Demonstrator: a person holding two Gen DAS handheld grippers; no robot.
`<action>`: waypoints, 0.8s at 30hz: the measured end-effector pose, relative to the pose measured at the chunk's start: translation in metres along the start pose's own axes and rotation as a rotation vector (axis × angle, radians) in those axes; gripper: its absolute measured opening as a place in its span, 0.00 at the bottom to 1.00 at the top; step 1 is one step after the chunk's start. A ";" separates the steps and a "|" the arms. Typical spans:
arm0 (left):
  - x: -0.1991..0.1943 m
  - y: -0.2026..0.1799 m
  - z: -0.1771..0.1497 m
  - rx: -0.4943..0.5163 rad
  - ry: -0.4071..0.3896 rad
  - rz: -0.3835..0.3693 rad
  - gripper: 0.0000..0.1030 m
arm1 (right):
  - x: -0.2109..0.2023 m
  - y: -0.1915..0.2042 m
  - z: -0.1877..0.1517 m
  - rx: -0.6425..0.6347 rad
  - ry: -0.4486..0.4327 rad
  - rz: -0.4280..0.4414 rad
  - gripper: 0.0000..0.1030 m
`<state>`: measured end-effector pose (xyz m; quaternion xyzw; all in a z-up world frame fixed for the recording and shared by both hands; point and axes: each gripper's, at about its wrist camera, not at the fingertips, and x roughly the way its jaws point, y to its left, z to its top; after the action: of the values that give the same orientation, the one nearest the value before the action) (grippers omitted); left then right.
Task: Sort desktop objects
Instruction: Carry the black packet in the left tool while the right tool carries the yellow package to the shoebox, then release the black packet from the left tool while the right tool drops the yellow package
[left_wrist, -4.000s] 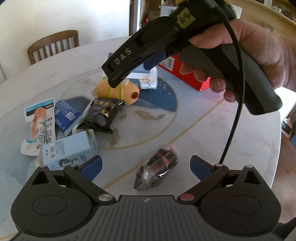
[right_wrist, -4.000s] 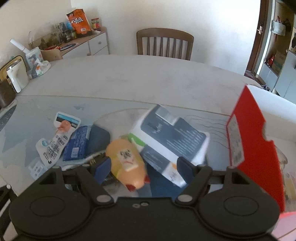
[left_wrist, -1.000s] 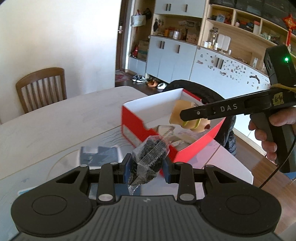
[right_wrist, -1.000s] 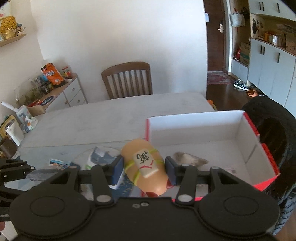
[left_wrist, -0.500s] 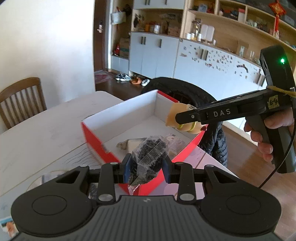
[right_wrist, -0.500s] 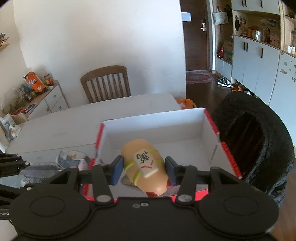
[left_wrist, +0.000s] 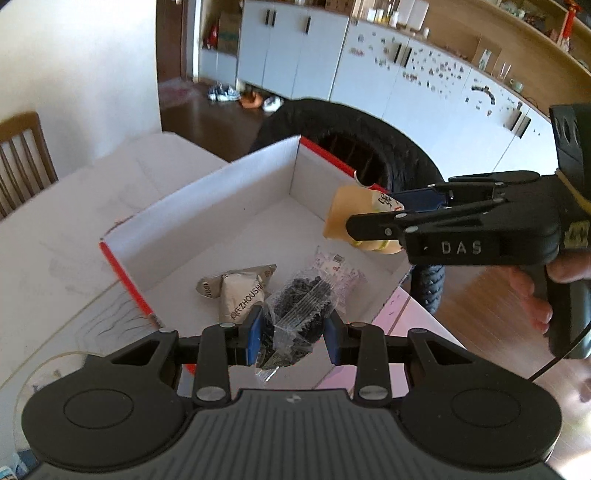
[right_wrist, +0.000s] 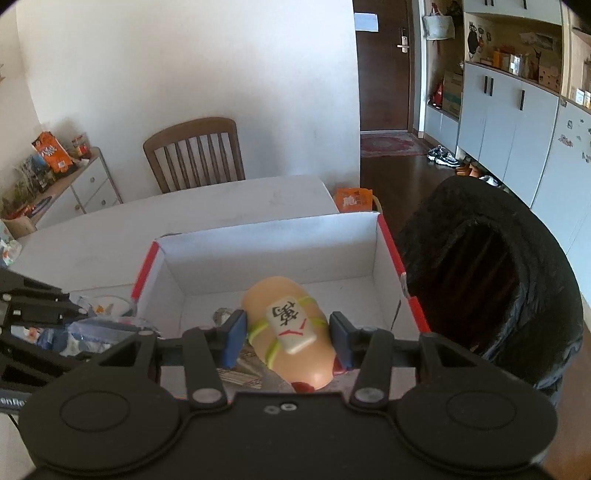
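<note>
Left tool clenched on a clear packet of dark bits, blue pads pressing both sides, packet hanging over the near edge of the red box. Just ahead of it, inside the box on the white floor, a grey-white sachet and a clear wrapper with red print. Further ahead and to the right, right tool grasping a tan sausage-shaped toy with a mahjong tile strapped by yellow-green bands, pads on both flanks, toy held in the air above the box interior. A hand grips the right tool's handle. Box sits on the white table. Beyond the box a black padded chair back; across the table a wooden chair.
</note>
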<state>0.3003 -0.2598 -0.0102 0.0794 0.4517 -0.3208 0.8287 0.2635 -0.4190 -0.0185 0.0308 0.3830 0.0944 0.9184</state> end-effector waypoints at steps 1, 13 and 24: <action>0.005 0.002 0.003 -0.005 0.014 -0.004 0.32 | 0.004 -0.002 0.001 0.001 0.006 -0.001 0.46; 0.067 0.002 0.016 0.011 0.225 0.027 0.32 | 0.064 -0.012 0.018 0.014 0.128 -0.009 0.46; 0.097 0.003 0.011 -0.016 0.331 0.014 0.32 | 0.119 -0.011 0.026 0.021 0.259 -0.047 0.47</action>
<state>0.3471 -0.3060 -0.0818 0.1277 0.5841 -0.2939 0.7458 0.3650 -0.4057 -0.0847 0.0188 0.5000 0.0719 0.8628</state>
